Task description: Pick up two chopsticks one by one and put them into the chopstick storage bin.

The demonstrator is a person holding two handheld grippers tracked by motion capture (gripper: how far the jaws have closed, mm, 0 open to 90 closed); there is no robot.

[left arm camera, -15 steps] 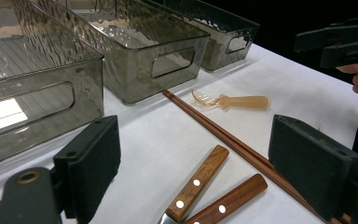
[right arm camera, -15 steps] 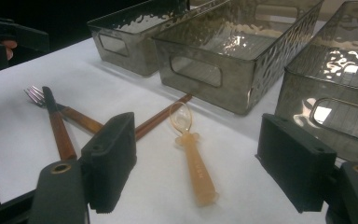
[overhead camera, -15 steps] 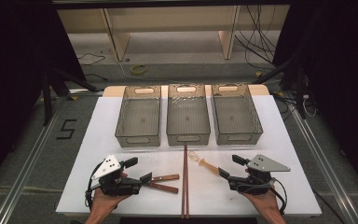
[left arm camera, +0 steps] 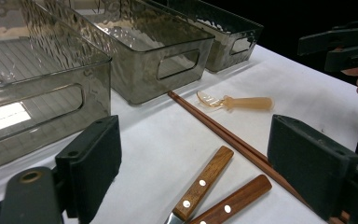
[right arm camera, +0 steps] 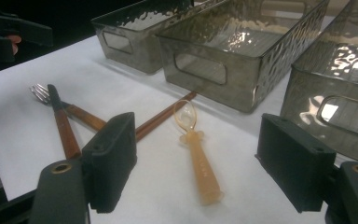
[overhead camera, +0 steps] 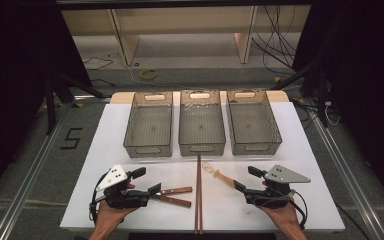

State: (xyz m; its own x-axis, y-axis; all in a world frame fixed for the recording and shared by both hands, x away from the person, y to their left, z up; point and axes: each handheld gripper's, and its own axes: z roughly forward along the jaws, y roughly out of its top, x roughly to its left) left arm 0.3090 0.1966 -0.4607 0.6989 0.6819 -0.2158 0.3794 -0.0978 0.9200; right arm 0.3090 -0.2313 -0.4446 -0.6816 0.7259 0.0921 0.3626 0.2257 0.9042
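Two wooden-handled utensils, a fork [overhead camera: 176,190] and a knife [overhead camera: 178,202], lie side by side at the front left. My left gripper [overhead camera: 147,181] stands open just left of them, and in the left gripper view [left arm camera: 200,168] their handles [left arm camera: 203,181] lie on the table between the jaws. A pair of brown chopsticks [overhead camera: 198,195] runs down the middle of the white table. The amber spoon [overhead camera: 219,175] lies right of them. My right gripper [overhead camera: 246,178] is open at its handle end, and the spoon [right arm camera: 198,161] rests between the jaws in the right gripper view [right arm camera: 196,163].
Three smoky clear bins stand in a row at the back: left [overhead camera: 148,149], middle [overhead camera: 201,148], right [overhead camera: 256,147], all with nothing inside. The white table [overhead camera: 310,165] ends close behind my hands. Cables and shelf legs sit on the floor beyond.
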